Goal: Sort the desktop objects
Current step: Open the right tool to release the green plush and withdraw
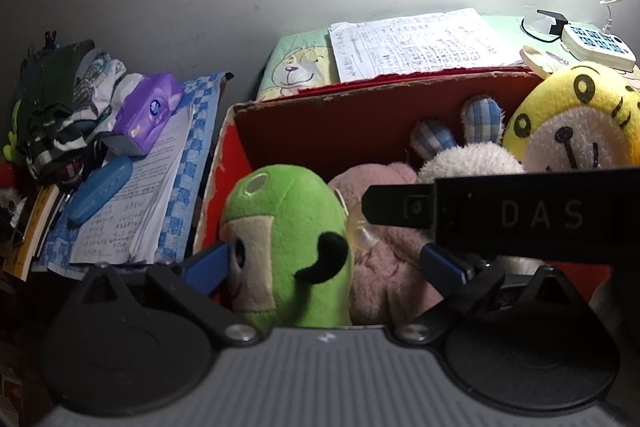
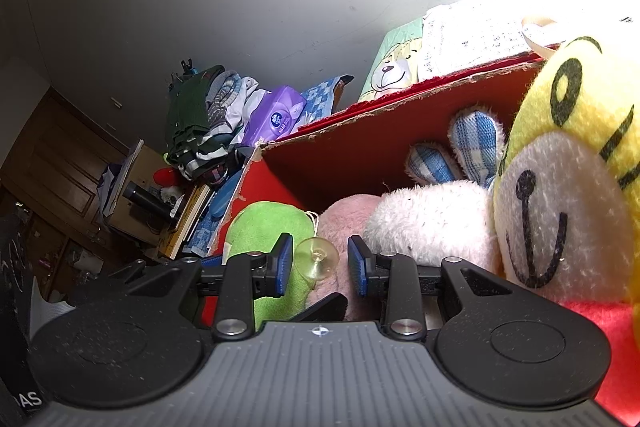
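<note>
Hovering over a red cardboard box (image 1: 312,115) of plush toys, the left gripper (image 1: 338,263) spreads wide around a green plush frog (image 1: 288,243); the right gripper (image 2: 318,263) (also released) flanks a clear yellow suction cup (image 2: 318,259), pads apart from it.

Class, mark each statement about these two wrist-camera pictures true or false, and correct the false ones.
1. The green plush toy sits inside the red cardboard box. True.
2. The right gripper is clamped shut on the suction cup. False: its jaws stand open, with the cup in the gap between them.
3. A purple tissue pack lies outside the box, to its left. True.
4. The yellow plush toy lies on the blue checked cloth. False: it sits at the box's right end.
5. The left gripper is open. True.
</note>
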A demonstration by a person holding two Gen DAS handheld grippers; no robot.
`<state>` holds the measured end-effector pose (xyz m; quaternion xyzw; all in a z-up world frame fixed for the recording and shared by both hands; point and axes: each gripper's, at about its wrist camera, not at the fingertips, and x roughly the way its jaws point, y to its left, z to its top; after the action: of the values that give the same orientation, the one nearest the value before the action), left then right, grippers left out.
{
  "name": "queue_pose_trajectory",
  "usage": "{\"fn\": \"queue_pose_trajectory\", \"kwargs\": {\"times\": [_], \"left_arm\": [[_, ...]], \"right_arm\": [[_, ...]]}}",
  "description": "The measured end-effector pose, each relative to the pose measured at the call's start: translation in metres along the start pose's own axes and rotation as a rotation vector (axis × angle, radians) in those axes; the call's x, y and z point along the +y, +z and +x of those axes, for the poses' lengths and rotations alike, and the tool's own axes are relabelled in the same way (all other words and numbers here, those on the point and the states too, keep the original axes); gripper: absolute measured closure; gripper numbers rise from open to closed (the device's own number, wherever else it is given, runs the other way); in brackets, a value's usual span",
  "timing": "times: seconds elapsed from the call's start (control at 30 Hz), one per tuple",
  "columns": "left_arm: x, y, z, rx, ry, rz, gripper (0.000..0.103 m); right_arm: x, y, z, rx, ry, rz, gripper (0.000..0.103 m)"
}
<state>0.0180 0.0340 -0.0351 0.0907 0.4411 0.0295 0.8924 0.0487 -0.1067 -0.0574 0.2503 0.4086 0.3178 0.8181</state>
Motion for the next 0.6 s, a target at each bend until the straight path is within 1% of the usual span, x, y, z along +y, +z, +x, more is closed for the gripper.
{"fn": "queue_pose_trajectory", "kwargs": {"times": [0.27, 0.4, 0.47, 0.6], "left_arm": [[0.005, -0.004, -0.005, 0.04, -0.026, -0.038, 0.003], [0.005, -0.008, -0.016, 0.034, -0.014, -0.049, 0.003], [0.006, -0.009, -0.022, 0.027, -0.008, -0.054, 0.003], [0.003, -0.01, -0.035, 0.016, -0.005, -0.06, 0.003]], "right_arm": [[0.001, 0.003, 0.001, -0.001, 0.002, 0.002, 0.069], [0.002, 0.0, -0.007, -0.036, 0.002, 0.002, 0.069], [-0.002, -0.002, -0.014, -0.053, 0.02, 0.025, 0.066], [-0.003, -0.004, -0.032, -0.09, 0.039, 0.043, 0.066]]}}
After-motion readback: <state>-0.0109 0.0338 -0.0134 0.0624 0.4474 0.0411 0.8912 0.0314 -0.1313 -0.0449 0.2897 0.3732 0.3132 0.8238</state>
